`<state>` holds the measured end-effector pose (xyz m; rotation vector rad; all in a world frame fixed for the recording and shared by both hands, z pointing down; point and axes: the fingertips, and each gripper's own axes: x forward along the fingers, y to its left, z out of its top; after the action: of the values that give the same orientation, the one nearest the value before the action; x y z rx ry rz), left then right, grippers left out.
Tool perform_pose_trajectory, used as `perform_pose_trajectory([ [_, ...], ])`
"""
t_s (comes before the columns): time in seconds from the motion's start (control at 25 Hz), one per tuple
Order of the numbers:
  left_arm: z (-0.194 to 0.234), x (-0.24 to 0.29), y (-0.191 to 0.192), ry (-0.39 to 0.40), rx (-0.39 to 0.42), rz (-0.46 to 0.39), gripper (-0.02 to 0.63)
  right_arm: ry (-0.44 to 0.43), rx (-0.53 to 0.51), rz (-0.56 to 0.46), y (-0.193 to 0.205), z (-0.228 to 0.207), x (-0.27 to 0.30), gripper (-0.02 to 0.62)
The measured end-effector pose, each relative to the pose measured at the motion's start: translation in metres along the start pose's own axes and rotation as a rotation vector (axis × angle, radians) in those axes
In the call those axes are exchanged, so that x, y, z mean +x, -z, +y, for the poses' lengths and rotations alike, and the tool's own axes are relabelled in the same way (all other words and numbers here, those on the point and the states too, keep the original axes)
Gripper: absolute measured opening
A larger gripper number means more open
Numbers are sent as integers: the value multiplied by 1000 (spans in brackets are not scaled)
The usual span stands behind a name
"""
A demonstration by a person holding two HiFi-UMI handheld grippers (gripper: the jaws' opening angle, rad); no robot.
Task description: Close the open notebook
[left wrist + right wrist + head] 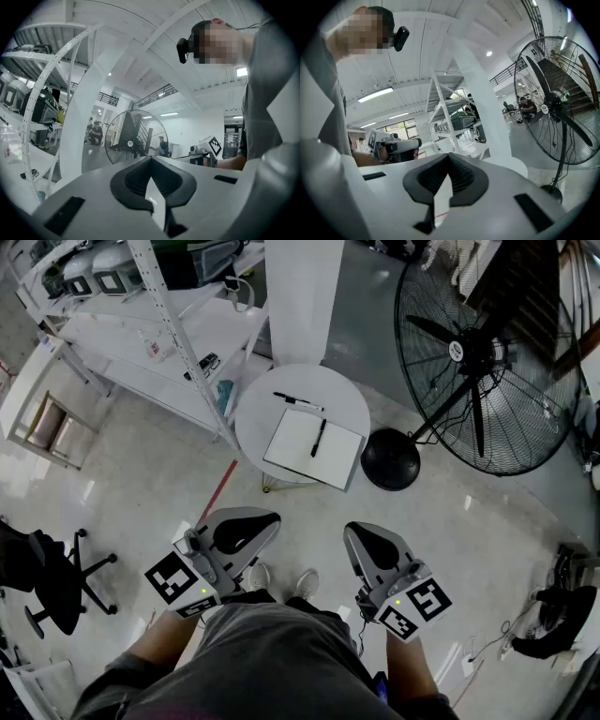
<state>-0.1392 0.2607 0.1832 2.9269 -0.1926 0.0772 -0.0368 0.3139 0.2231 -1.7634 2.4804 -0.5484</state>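
Closest to the lens, the person's grey shirt (272, 652) is filling the bottom of the head view, with both tools poking out roughly level in front of it. The left gripper (270, 519) is holding its fingers pressed together on nothing, and the right gripper (351, 531) is doing the same. Out ahead, the open notebook (295, 448) is lying flat, pages up, on the round white table (258, 413). Its long axis is running across the head view, dipping to the right. A black pen (319, 438) is resting on its page, and a marker (298, 402) is lying just beyond its far edge. The notebook is sitting well apart from both sets of fingertips, ahead and roughly between them. A black floor fan (478, 343) is standing right of the table.
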Motion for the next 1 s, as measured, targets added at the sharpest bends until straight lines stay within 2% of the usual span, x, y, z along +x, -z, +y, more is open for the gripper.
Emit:
perform_pose_trajectory([
  [0.12, -6, 1, 7, 1, -29, 41, 12, -4, 0, 8, 3, -1, -2, 17],
  [0.28, -12, 6, 6, 1, 11, 5, 12, -8, 20, 9, 7, -5, -7, 17],
  [0.44, -19, 10, 9, -2, 2, -2, 12, -15, 51, 7, 13, -11, -14, 17],
  [0.6, -35, 18, -1, 22, -6, -44, 12, -23, 65, 11, 18, -16, -23, 17],
  [0.76, -41, 19, 8, -7, 5, -10, 12, -35, 82, 23, 23, -21, -29, 17],
  [0.88, -48, 22, 5, -9, 0, -23, 12, -46, 87, 26, 26, -24, -32, 17],
  [1.0, -49, 21, 16, -36, 12, 12, 12, -56, 93, 24, 27, -27, -36, 17],
])
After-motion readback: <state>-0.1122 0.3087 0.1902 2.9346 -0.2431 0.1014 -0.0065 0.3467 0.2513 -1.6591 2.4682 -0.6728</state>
